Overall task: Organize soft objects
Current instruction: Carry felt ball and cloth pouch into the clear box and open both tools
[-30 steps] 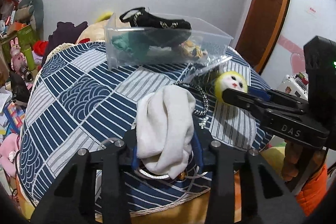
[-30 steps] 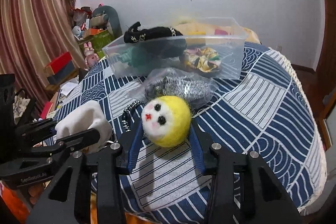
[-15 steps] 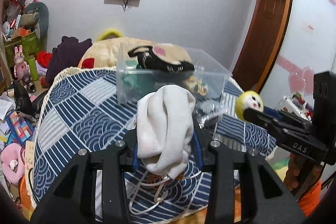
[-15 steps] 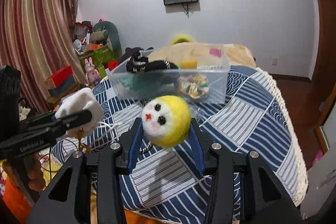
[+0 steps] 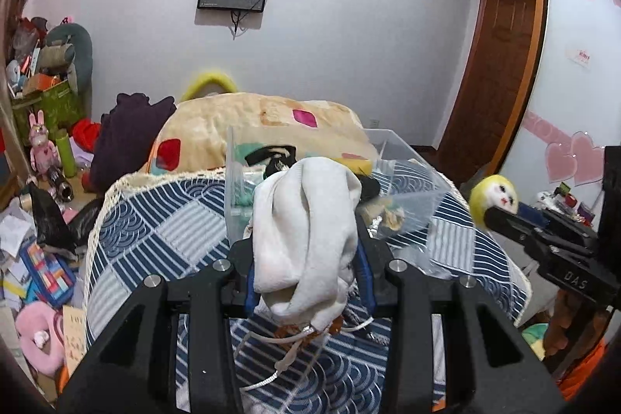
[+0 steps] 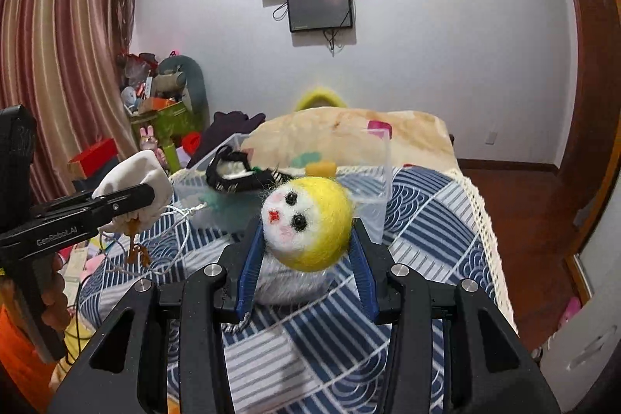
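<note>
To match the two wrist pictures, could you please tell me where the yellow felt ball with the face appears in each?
Left wrist: yellow felt ball at the right edge, held in the right gripper.
Right wrist: ball at centre, between that gripper's fingers.
Shared landmark: the clear plastic bin on the bed, behind the ball.

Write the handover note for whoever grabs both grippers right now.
Left gripper: shut on the white cloth pouch, held above the bed, cord dangling.
Right gripper: shut on the yellow felt ball, also lifted.
Clear bin sits ahead on the blue quilt; black strap and other soft items are already inside.
Left to do: drop both held items into the bin.
</note>
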`<action>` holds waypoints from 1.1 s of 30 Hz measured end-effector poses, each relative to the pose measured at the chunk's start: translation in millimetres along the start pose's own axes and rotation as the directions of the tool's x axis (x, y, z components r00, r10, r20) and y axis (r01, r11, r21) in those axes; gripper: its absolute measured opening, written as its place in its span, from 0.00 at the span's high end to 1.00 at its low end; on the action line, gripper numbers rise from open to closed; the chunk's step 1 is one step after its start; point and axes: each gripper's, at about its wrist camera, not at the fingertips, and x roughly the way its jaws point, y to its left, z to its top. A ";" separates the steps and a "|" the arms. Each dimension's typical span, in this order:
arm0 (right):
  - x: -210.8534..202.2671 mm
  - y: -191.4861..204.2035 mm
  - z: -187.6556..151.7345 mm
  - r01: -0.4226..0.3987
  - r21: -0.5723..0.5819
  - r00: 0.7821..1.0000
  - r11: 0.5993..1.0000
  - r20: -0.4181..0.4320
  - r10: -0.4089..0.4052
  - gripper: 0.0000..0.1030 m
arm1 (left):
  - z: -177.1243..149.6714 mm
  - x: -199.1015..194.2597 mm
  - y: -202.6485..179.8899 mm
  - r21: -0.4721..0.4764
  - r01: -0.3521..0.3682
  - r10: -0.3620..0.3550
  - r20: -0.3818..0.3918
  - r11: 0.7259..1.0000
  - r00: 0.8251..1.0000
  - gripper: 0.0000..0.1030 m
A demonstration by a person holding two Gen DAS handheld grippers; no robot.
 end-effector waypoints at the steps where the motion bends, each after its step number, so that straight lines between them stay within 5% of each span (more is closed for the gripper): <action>1: 2.5 -1.6 3.4 0.001 0.001 1.000 1.000 0.000 -0.001 0.62 | 1.8 3.2 0.5 0.002 -0.012 0.012 -0.004 1.000 1.000 0.62; 15: 43.1 -15.7 24.7 0.025 0.006 0.999 1.000 -0.036 -0.025 0.62 | 38.4 75.6 3.3 0.026 -0.101 0.102 -0.063 0.995 0.993 0.62; 33: 104.5 -14.0 35.0 0.018 -0.018 0.985 1.000 -0.171 -0.021 0.61 | 29.6 124.5 -6.3 0.110 -0.098 0.116 -0.171 0.989 0.979 0.62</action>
